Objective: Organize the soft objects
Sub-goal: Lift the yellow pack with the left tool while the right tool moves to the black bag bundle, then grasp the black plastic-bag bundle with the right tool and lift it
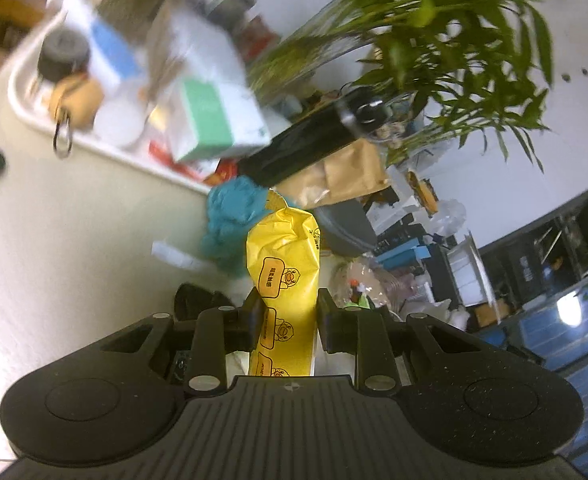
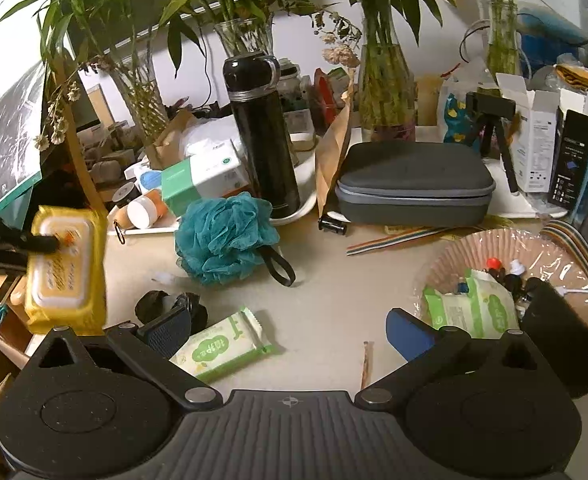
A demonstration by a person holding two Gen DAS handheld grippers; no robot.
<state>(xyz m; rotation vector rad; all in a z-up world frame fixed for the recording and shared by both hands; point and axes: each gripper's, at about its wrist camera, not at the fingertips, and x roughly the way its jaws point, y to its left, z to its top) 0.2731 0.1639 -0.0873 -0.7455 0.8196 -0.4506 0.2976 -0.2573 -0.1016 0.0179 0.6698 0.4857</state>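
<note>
My left gripper [image 1: 287, 306] is shut on a yellow wet-wipes pack [image 1: 283, 256] and holds it up in the air, tilted; the same pack [image 2: 63, 268] shows at the left of the right wrist view, clear of the table. A teal bath pouf [image 2: 223, 238] lies on the table beside a black flask [image 2: 261, 136]; the pouf also shows in the left wrist view [image 1: 233, 212]. A small green-white tissue pack [image 2: 221, 346] lies just ahead of my right gripper [image 2: 289, 330], which is open and empty. A round paper basket [image 2: 474, 246] at the right holds another green tissue pack [image 2: 470, 308].
A crumpled black bag [image 2: 153, 304] lies by my right gripper's left finger. A grey zip case [image 2: 414, 182], a white tray [image 2: 298, 208] of boxes, glass vases with bamboo [image 2: 382, 80] and cartons [image 2: 542, 148] crowd the back of the table.
</note>
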